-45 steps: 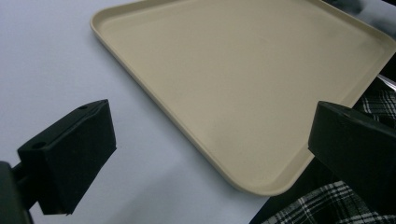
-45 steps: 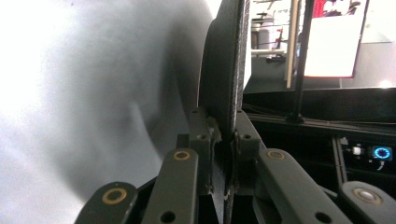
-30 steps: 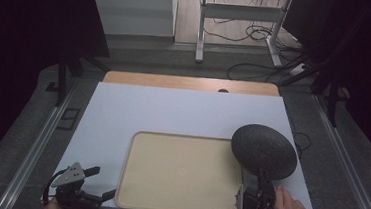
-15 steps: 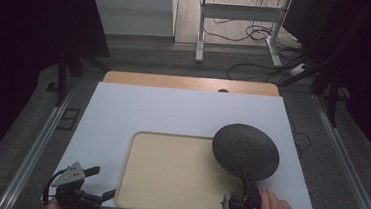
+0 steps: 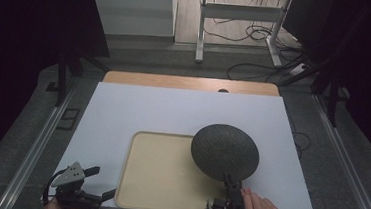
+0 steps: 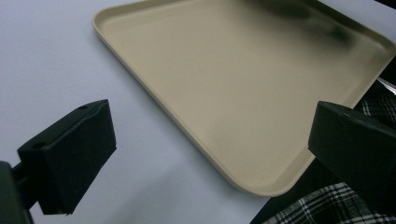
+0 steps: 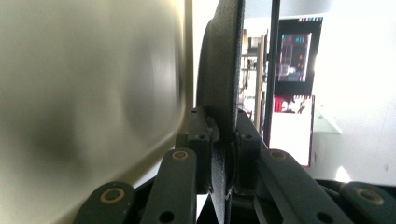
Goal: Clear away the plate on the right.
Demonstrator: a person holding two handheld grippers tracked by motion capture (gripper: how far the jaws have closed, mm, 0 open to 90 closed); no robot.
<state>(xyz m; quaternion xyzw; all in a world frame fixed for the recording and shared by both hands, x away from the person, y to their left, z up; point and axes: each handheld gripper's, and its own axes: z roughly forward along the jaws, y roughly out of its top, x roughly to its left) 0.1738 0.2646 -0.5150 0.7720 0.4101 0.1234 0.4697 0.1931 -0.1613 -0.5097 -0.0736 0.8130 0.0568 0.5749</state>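
White tabletop [image 5: 172, 113]: right claw [image 5: 230, 197] clamps dark plate [image 5: 225, 152] rim, probably overhanging tray [image 5: 132, 180] right edge; left claw [image 5: 94, 185] released.

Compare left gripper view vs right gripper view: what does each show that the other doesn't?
Left gripper view alone: the left tongs open over the white tabletop, and plaid cloth past the tray's corner.

Right gripper view alone: the right tongs shut on the rim of a dark plate, seen edge-on, with a lit room behind.

Both: the beige tray, with nothing resting on it.
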